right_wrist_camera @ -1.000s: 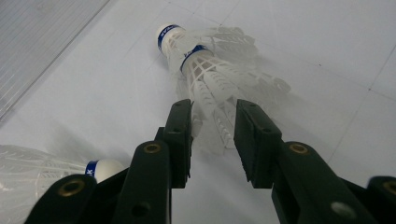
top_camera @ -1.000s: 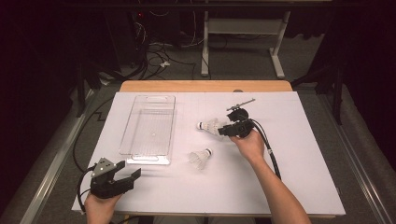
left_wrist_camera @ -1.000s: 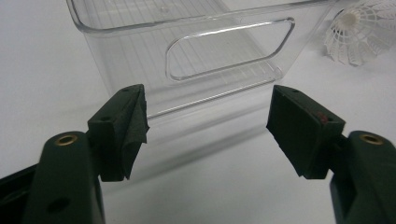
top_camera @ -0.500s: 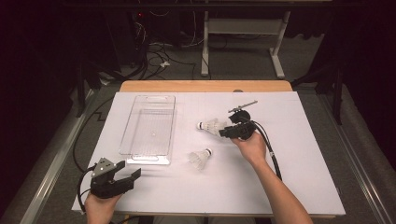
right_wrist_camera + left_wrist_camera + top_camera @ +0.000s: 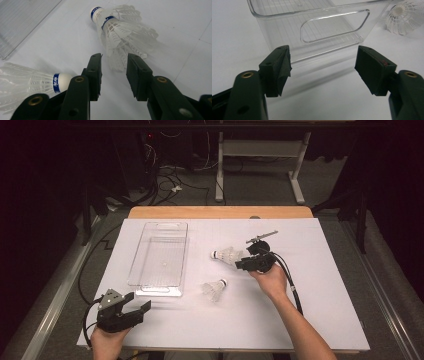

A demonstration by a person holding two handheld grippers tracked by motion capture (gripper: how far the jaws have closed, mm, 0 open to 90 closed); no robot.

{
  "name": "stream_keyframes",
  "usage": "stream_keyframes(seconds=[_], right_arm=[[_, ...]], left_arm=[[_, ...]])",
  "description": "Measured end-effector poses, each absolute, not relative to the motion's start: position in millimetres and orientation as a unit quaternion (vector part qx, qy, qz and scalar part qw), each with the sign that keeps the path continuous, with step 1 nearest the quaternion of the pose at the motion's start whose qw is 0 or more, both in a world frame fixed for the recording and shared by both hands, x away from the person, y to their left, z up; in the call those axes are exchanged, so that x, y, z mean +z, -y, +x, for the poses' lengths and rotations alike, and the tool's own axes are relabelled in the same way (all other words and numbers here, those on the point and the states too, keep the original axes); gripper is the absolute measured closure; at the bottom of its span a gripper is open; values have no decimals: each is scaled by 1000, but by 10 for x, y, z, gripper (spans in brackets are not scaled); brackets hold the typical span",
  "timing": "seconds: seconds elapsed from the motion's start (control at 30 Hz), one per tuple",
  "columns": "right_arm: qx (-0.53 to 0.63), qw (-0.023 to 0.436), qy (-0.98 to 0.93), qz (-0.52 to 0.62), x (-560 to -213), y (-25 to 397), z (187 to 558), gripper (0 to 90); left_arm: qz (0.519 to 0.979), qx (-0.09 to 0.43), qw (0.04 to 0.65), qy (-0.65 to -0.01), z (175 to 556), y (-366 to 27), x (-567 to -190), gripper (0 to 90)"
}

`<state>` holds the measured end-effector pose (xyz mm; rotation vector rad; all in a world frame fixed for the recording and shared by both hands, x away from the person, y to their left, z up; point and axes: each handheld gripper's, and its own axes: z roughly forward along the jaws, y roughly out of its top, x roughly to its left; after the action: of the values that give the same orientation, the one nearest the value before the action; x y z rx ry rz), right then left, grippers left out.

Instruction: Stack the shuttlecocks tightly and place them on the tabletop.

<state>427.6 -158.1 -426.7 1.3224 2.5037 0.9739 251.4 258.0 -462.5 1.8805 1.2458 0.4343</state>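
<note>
Reaching for the far shuttlecock (image 5: 229, 255) with the right gripper (image 5: 243, 264), jaws narrowly parted at its feather skirt, nothing clamped

Going left to right in the high view: left gripper (image 5: 142, 308) rests at 7 o'clock on the white table (image 5: 330, 320), jaws spread wide and empty, facing the clear bin (image 5: 159, 260) at 10 o'clock; near shuttlecock (image 5: 215, 289) lies near centre, cork toward 2 o'clock; far shuttlecock sits just past centre toward 1 o'clock, cork pointing to 9 o'clock
</note>
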Motion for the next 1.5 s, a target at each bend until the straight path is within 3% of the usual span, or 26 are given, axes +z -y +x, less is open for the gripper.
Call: stream_keyframes(seconds=[1.5], right_arm=[[350, 68, -839, 411, -4309, 1629, 3821, 630]], left_arm=[[746, 173, 410, -495, 2510, -2572, -4624, 296]])
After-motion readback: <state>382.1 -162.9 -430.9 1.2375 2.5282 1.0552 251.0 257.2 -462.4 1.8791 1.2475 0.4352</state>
